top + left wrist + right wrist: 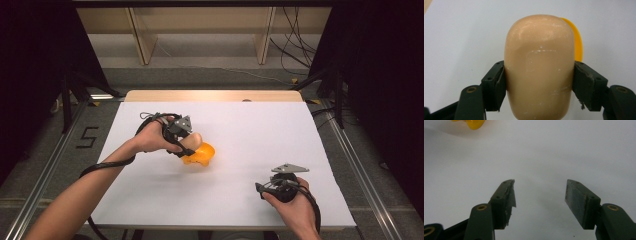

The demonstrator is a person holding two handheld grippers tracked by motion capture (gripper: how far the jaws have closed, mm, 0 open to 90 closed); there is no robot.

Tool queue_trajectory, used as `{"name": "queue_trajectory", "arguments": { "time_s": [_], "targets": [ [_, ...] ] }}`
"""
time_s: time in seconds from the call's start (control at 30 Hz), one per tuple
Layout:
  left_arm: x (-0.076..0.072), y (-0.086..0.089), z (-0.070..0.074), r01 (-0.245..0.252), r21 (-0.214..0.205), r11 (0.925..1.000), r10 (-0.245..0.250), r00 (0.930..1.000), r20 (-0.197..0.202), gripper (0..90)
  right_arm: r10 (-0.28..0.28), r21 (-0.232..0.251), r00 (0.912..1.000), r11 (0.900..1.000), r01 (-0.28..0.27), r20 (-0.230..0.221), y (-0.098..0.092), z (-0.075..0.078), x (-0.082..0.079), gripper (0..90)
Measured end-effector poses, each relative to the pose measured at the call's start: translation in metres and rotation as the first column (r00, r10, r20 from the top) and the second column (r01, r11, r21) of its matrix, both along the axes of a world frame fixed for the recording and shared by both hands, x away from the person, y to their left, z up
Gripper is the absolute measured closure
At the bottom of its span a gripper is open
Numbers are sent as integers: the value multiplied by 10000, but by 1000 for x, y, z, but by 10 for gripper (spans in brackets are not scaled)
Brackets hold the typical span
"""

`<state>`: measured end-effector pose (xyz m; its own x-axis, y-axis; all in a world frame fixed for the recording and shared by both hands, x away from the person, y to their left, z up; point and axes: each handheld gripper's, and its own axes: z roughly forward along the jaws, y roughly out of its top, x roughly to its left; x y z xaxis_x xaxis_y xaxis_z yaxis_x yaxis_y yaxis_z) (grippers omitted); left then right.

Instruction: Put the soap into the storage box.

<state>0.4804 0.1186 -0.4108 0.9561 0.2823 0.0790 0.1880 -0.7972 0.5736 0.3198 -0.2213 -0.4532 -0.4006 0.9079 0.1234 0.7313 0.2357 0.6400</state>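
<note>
The left tongs (539, 82) squeeze a smooth tan rounded block (540, 67) from both sides, over the white bench (240, 130). An orange plastic piece (201, 153) sits right behind the block. The right tongs (540, 200) are wide open, holding nothing, near the bench's front edge.

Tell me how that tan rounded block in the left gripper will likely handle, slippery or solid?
The tan block looks rigid: the left gripper pinches its sides without denting them. Its smooth, curved surface may let it slip if the grip loosens. Its rounded end suggests it could rock or roll when set down.
</note>
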Motion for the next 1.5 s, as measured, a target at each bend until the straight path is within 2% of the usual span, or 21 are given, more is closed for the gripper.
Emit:
{"name": "queue_trajectory", "arguments": {
  "time_s": [0.2,0.23,0.27,0.33,0.37,0.6,0.7,0.9,0.93,1.5],
  "targets": [
    [0,-3,-2,285,50,9996,-284,9996,-47,323,-15,39,10000,10000,15,-65,0,0,0,410],
    [0,-4,-2,298,24,9996,-298,9995,-64,323,-237,190,9994,9995,242,-246,3,0,-2,410],
    [0,-4,-2,316,36,9995,-315,9995,-80,323,-139,120,9998,9998,141,-135,2,0,-1,411],
    [1,-5,-2,401,60,9992,-401,9992,-59,323,-237,200,9994,9995,242,-244,3,0,-2,410],
    [1,-6,-2,412,11,9992,-412,9991,-18,323,-112,126,9998,9999,114,-144,1,0,-1,410],
    [2,-9,-3,613,70,9981,-612,9981,-40,323,-161,136,9997,9998,163,-185,2,0,-1,410],
    [3,-9,-4,645,220,9977,-643,9979,-62,323,-184,155,9997,9997,187,-165,2,1,-1,411],
    [5,-9,-4,607,247,9979,-604,9981,-100,322,-160,126,9998,9998,162,-156,2,0,-2,410],
    [6,-9,-4,659,258,9975,-658,9978,-46,323,-16,27,10000,10000,16,-45,0,0,-1,410],
    [9,-11,-11,599,428,9973,-584,9977,-355,322,5,-23,10000,10000,-5,-10,0,0,0,409]
  ]
}}
